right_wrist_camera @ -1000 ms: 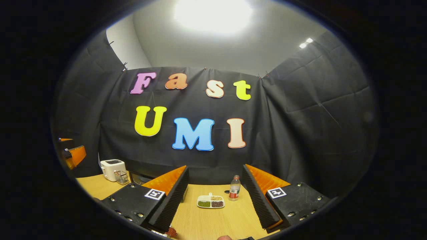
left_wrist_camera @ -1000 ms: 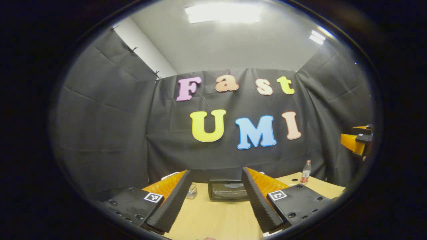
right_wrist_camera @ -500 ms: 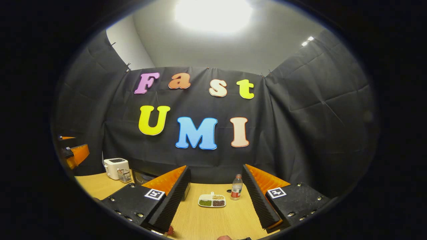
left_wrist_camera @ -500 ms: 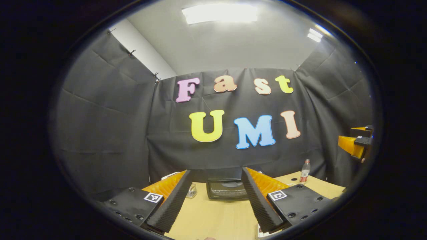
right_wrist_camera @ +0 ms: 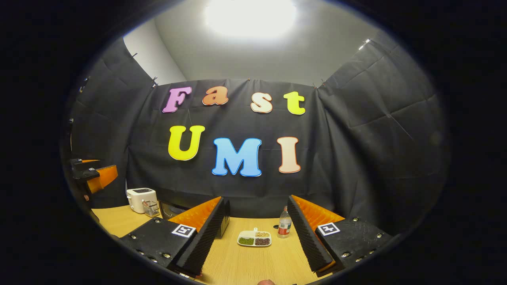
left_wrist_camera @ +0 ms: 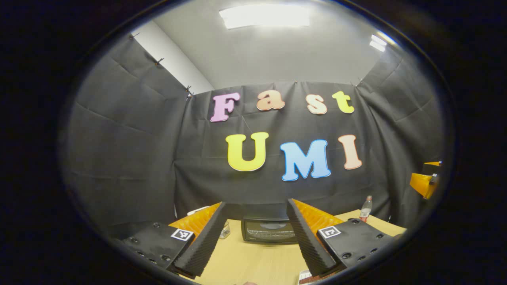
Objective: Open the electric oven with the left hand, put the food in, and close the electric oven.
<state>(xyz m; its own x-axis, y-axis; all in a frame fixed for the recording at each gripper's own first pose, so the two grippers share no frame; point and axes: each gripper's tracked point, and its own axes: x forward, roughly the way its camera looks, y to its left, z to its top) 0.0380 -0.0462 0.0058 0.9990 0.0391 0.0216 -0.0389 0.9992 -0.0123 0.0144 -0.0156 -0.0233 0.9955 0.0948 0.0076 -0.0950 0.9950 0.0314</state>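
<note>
The black electric oven (left_wrist_camera: 269, 229) stands on the wooden table (left_wrist_camera: 253, 261) with its glass door closed, straight ahead between the fingers of my left gripper (left_wrist_camera: 256, 202), which is open, empty and well short of it. My right gripper (right_wrist_camera: 256, 199) is also open and empty. Ahead of it lies a white divided plate of food (right_wrist_camera: 254, 239). The oven's corner (right_wrist_camera: 225, 219) peeks from behind its left finger. Each gripper shows in the other's view, the right gripper (left_wrist_camera: 425, 183) at the far right, the left gripper (right_wrist_camera: 94, 177) at the far left.
A plastic bottle (right_wrist_camera: 284, 227) stands just right of the plate and shows as bottle (left_wrist_camera: 365, 208) at the table's back right. A white toaster (right_wrist_camera: 141, 199) and a small wire holder (right_wrist_camera: 150, 208) sit left of the oven. A white tray edge (left_wrist_camera: 305, 277) lies under my left gripper's right finger.
Both views have drifted slightly. The oven sits a little lower and wider between my left fingers. The left gripper has come further into the right gripper view; both stay open.
</note>
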